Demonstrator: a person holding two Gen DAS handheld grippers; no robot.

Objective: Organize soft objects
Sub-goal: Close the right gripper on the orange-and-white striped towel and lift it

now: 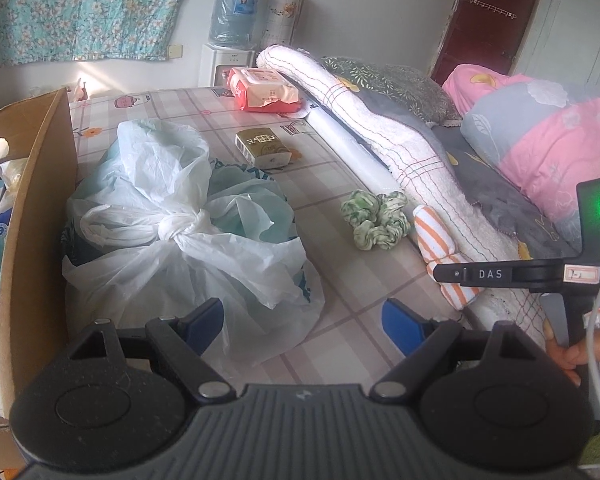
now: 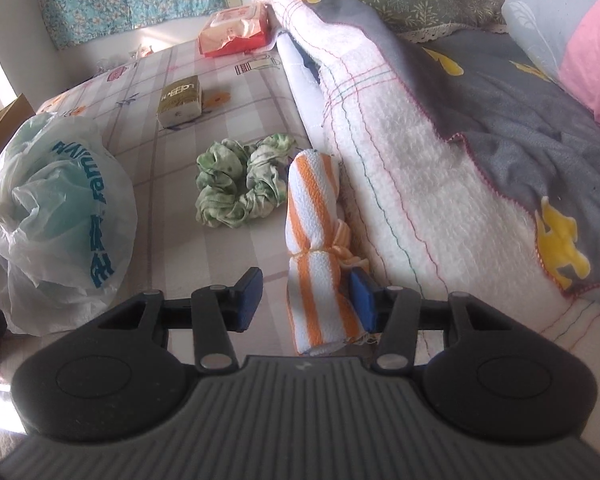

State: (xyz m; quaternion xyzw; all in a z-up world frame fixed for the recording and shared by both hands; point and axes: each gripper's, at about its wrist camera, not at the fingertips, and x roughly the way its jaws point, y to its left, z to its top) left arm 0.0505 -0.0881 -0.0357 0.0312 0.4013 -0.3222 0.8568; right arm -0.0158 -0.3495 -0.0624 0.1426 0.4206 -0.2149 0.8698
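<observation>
Straddling the rolled orange-striped towel (image 2: 320, 264) with my right gripper (image 2: 306, 300), I have my right-hand pad (image 2: 362, 300) against the roll's side while my left-hand pad (image 2: 249, 300) stands just clear of it, so I am not yet pinching it; my jaws are partway in, open around the bundle but not gripping. The roll lies between my fingertips on the checked table cover (image 2: 180, 248), pressed along the foot of the white blanket (image 2: 400, 184) that sits to the right of my fingers. Just ahead and to the left of my fingers lies the green scrunchie (image 2: 240, 184), untouched, and farther ahead the small tissue pack (image 2: 180, 100). My left gripper (image 1: 304, 326) hangs wide open and empty, its fingertips over the near edge of the knotted white plastic bag (image 1: 188, 236), with the cardboard box (image 1: 36, 216) off to its left. By my reckoning the sorting has barely started: towel, scrunchie and tissue pack all sit loose on the cover, and I judge the box to be their likely home. Both my grippers tilt steeply down toward the surface, my right one low over the towel, a hand (image 1: 572, 356) visible on its handle.
</observation>
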